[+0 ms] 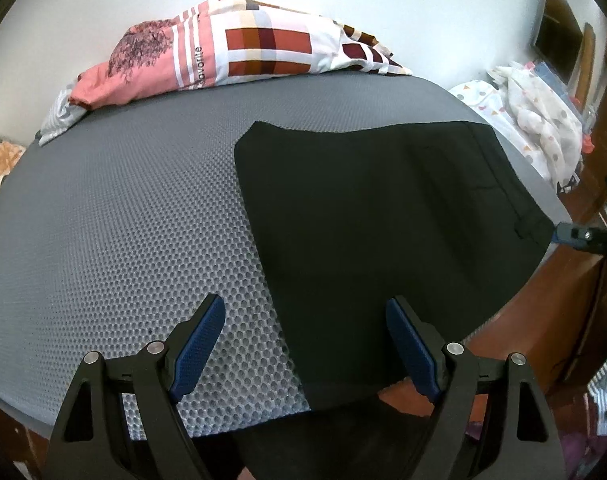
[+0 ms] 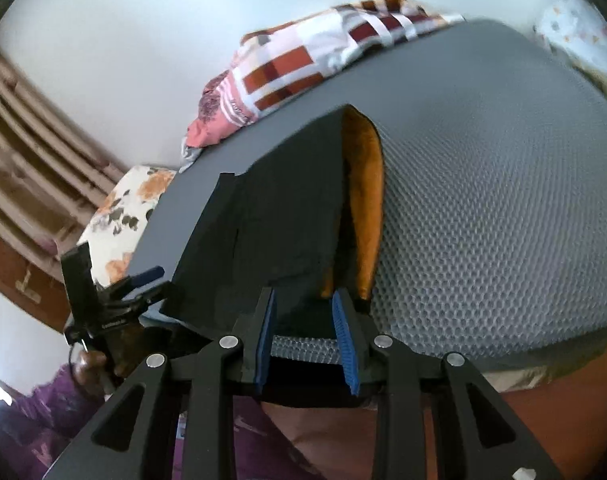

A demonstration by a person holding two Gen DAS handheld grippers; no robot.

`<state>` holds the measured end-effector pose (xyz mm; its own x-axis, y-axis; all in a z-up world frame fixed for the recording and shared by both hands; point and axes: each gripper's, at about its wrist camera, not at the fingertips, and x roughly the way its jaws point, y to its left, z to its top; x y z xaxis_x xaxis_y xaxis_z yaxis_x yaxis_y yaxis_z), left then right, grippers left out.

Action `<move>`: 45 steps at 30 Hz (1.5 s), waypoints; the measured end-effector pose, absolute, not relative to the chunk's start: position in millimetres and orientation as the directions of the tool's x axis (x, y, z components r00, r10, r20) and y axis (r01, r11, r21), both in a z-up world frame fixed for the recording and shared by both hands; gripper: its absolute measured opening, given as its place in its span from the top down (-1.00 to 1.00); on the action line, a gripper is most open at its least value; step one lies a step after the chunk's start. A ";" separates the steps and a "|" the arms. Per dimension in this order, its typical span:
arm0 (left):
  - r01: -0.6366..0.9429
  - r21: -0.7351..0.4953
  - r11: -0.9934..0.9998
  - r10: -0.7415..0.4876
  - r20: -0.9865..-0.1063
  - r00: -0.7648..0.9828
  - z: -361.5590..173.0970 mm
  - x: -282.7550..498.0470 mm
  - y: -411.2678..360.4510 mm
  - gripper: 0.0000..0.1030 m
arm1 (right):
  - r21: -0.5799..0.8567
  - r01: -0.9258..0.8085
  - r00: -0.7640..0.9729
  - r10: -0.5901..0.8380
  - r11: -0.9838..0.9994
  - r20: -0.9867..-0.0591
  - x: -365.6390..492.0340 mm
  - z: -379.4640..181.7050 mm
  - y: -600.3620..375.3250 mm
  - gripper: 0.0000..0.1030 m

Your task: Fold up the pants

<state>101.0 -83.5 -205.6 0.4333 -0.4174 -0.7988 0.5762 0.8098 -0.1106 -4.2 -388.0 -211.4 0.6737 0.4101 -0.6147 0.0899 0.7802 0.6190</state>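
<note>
On the grey mat (image 1: 103, 208), black pants (image 1: 383, 208) lie at two o'clock; my left gripper (image 1: 303, 344) gapes empty, my right gripper (image 2: 305, 340) likewise.

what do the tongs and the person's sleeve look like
Both tongs, left and right, have black angular fingers with triangular cut-outs, silver round pivot pins and ribbed blue pads. In the right wrist view the left handle trails a black cable, and the sleeve is purple, patterned.

Home bedroom: patterned bedding (image 1: 239, 52) by wall, wood furniture (image 1: 583, 60), baby clothes (image 1: 543, 120).
</note>
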 end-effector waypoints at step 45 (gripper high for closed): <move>0.561 -0.102 0.821 -0.408 -0.792 0.454 -198.7 87.8 -73.5 -0.61 | 0.723 0.229 0.635 0.464 0.651 -0.618 46.9 -205.9 -417.8 0.70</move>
